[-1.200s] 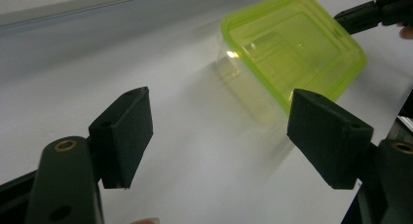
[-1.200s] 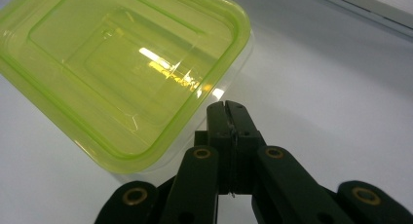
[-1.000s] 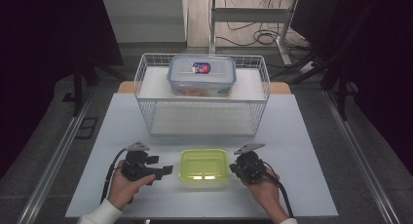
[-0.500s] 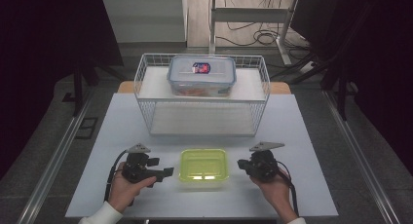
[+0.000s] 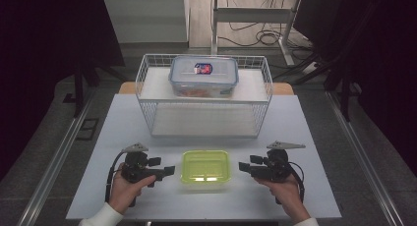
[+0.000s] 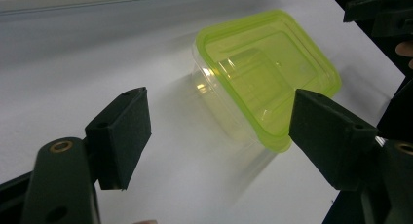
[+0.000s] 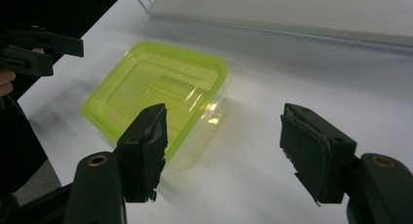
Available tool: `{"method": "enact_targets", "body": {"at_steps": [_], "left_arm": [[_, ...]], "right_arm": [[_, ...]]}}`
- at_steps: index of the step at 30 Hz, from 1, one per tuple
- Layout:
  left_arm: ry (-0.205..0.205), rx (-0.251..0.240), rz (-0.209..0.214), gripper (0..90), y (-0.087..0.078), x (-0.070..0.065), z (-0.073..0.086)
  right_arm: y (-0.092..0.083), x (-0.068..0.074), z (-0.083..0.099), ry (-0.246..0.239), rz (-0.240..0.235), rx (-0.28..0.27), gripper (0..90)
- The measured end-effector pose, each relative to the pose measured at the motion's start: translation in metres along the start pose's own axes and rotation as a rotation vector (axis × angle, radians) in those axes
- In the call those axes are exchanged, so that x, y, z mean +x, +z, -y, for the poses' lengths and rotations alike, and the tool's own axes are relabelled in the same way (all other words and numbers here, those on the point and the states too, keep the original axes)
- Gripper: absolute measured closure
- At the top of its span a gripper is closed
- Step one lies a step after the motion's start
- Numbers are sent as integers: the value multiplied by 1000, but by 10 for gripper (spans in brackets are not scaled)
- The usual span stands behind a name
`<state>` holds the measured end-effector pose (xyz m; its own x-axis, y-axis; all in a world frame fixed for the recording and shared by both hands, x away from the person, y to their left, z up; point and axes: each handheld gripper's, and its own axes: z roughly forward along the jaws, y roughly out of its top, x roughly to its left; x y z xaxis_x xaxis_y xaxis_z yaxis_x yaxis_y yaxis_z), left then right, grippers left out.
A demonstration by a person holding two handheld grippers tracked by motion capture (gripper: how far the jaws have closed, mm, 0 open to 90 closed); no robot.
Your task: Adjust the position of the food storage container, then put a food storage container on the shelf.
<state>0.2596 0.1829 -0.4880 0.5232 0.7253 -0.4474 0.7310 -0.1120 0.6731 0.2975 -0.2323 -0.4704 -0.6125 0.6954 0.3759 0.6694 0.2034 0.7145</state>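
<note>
My clear plastic box (image 5: 205,167) with its glossy lime-green lid sits on the smooth white desk (image 5: 314,127) between both claws. My left claw (image 5: 169,170) is spread; my right claw (image 5: 242,166) has just been opening, nothing between its jaws.

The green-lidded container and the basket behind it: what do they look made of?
Green-lidded container: apparently plastic, with a glossy translucent lime lid that catches highlights and a clear body you can see the table through in the left gripper view. Basket: looks like thin metal wire with a white coating, judging by its open grid of fine rods, though the coating is a guess.
</note>
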Motion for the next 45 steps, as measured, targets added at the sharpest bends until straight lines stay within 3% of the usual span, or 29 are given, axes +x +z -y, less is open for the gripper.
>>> {"method": "enact_targets", "body": {"at_steps": [8,16,19,22,23,28,33,40,45], "left_arm": [[-12,-3,41,221,0,-3,0],[-69,-9,98,221,6,-2,-3],[-114,-11,127,224,13,-1,-6],[-128,-10,139,233,15,-1,-7],[-159,-15,165,241,17,0,-7],[-199,2,169,278,23,1,-6],[-267,9,219,298,29,7,-8],[-295,44,187,329,43,13,-8],[-320,73,204,431,51,16,-5]], "right_arm": [[1,0,1,69,-61,-4,320],[7,-2,0,113,-99,-5,348],[11,-4,-1,146,-116,5,376],[14,-4,-1,144,-122,14,386],[17,-6,-1,148,-130,17,400],[21,-9,-3,184,-152,13,438],[28,-10,-3,203,-150,40,461],[38,-11,-3,213,-157,68,486],[43,-13,-1,224,-155,86,523]]}}
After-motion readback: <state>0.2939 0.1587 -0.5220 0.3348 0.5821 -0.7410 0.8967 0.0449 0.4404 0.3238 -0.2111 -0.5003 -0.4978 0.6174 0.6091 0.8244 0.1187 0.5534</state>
